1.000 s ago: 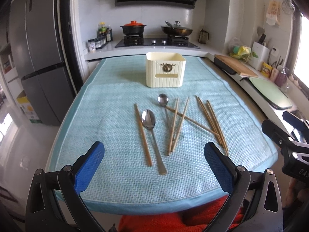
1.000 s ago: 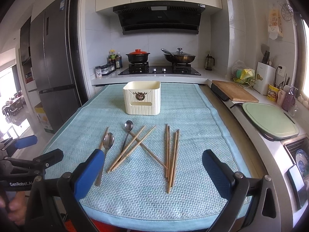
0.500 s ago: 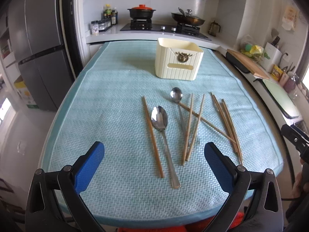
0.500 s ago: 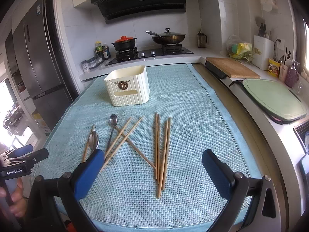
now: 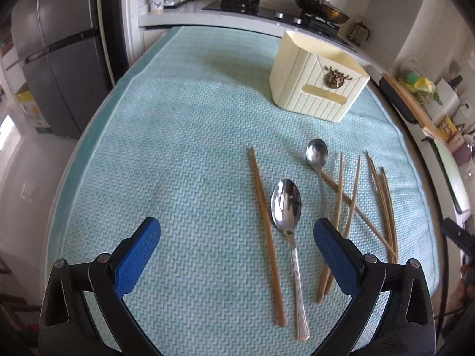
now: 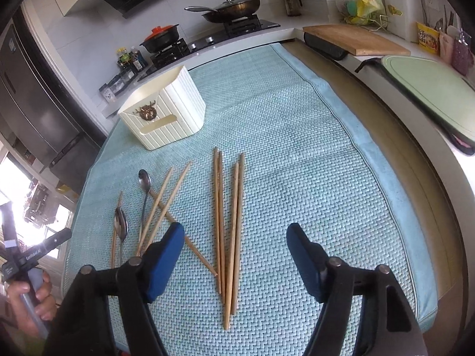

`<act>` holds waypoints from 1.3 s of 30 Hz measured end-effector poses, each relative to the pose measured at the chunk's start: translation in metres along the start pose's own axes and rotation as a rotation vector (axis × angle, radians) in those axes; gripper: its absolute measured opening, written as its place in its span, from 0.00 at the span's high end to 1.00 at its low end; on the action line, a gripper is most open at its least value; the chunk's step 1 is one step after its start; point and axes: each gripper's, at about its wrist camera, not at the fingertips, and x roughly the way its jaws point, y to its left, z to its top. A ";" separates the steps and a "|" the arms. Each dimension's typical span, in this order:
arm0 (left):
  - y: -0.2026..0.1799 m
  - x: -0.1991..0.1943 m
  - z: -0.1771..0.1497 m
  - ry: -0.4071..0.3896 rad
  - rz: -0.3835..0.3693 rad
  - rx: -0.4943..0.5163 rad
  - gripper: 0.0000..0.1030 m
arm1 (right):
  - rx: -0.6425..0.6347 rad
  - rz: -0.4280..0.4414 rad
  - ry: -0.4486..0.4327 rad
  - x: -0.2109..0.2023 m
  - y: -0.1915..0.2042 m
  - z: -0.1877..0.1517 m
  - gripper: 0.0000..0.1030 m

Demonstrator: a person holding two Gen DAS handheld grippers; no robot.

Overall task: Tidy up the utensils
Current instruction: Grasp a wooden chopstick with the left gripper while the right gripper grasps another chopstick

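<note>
Desk [image 5: 89, 195]: one, covered by one light blue mat [image 5: 184, 136] that carries everything listed below.
Box [image 5: 319, 84]: one, cream, ribbed, with a small metal emblem on its front; upright at the far end of the mat. All places below are given from this box.
Chopsticks, count: eight in all, every one lying flat on the mat, nearer the cameras than the box.
Group of four chopsticks [image 6: 227, 225]: close together, roughly side by side, nearer than the box and to its right in the right wrist view.
Group of three chopsticks [image 6: 161, 207]: nearer than the box; two lie close together across a third slanting one.
Lone chopstick [image 5: 267, 231]: nearer than the box, just left of the big spoon in the left wrist view.
Spoons, count: two, metal, both with bowls toward the box.
Big spoon [image 5: 289, 222]: nearer than the box, between the lone chopstick and the small spoon.
Small spoon [image 5: 317, 160]: closest utensil to the box, its handle running among the three crossed chopsticks.
Left claw [image 5: 234, 247]: blue pads wide apart, gripping nothing, above the lone chopstick and big spoon.
Right claw [image 6: 234, 250]: pads apart and closing, gripping nothing, above the group of four.
</note>
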 end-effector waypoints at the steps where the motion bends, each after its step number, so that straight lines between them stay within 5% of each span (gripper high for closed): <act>1: 0.000 0.010 0.007 0.022 -0.009 -0.007 0.01 | -0.001 0.004 0.006 0.003 0.000 0.001 0.31; 7: -0.009 0.069 0.042 0.131 -0.005 0.008 0.03 | 0.003 0.009 0.026 0.019 0.000 0.009 0.31; 10: -0.011 0.093 0.049 0.171 0.036 0.022 0.17 | 0.006 0.014 0.040 0.029 -0.005 0.019 0.33; 13: -0.012 0.111 0.051 0.207 0.049 0.023 0.23 | 0.020 0.023 0.073 0.046 -0.016 0.037 0.40; 17: -0.016 0.123 0.051 0.206 0.098 0.050 0.29 | 0.087 0.047 0.166 0.086 -0.038 0.063 0.65; 22: -0.026 0.125 0.051 0.209 0.129 0.098 0.34 | 0.103 0.092 0.314 0.138 -0.037 0.083 0.74; 35: -0.038 0.113 0.042 0.219 0.128 0.188 0.49 | -0.120 -0.097 0.428 0.180 0.016 0.093 0.89; 39: -0.048 0.112 0.039 0.233 0.114 0.227 0.68 | -0.238 -0.171 0.447 0.193 0.043 0.093 0.87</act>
